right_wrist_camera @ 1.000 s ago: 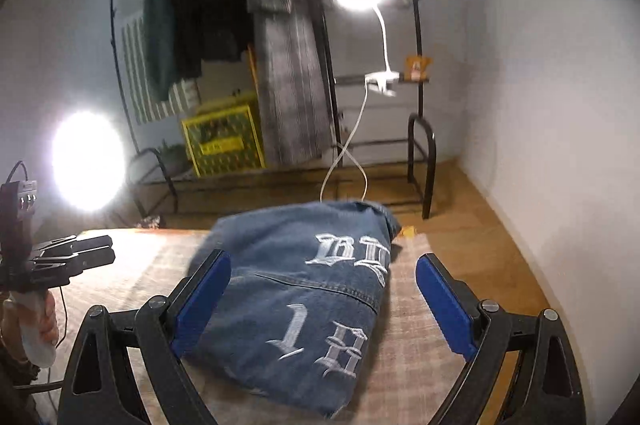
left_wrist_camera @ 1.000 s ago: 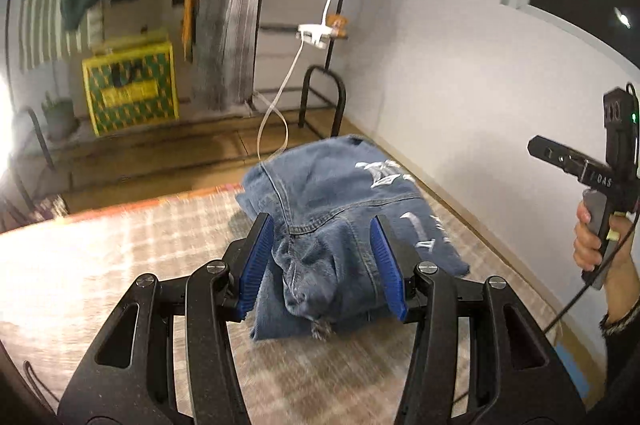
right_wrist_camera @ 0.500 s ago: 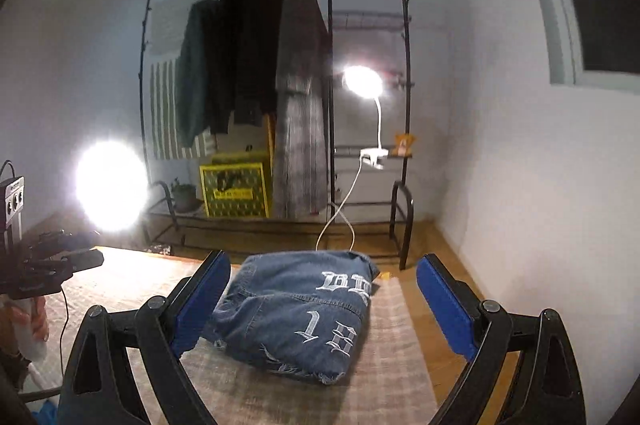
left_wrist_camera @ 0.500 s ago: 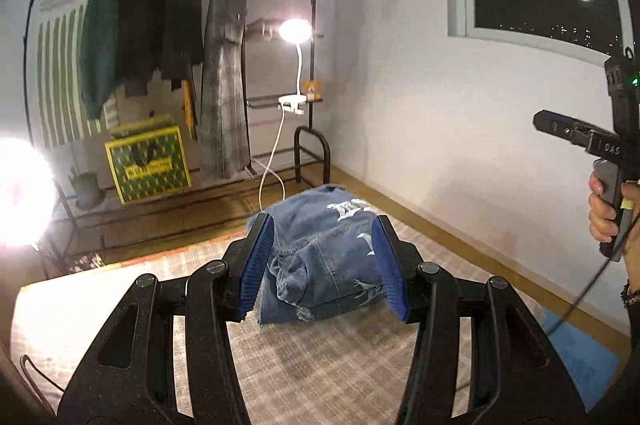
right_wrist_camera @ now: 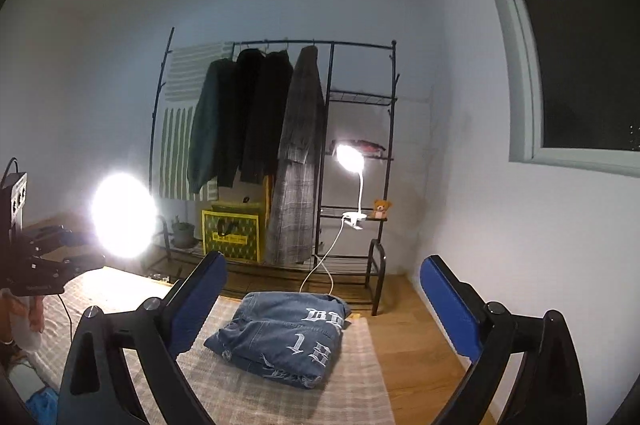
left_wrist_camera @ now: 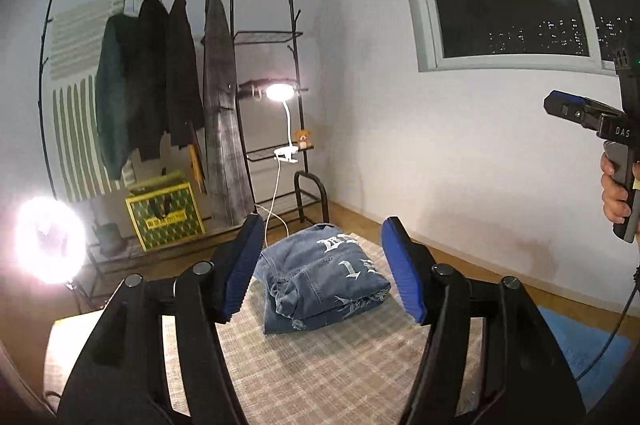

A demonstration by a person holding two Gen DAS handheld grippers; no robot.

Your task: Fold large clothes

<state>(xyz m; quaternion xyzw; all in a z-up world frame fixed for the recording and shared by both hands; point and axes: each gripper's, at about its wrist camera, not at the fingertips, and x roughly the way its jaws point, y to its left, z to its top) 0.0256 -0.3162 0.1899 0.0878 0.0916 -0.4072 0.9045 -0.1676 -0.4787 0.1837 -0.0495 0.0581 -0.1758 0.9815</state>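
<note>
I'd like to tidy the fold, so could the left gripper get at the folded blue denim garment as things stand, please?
Probably yes: the left gripper, its jaws opening and empty, points at the folded blue denim garment across bare checked cloth; nothing lies between, though it would need to move in.

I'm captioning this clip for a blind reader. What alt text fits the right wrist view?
Folded blue jeans with white lettering lie on a checked mat, framed by the open, empty right gripper. Behind stand a clothes rack with dark coats, a lit clip lamp and a yellow crate. The left gripper shows at the left edge.
</note>
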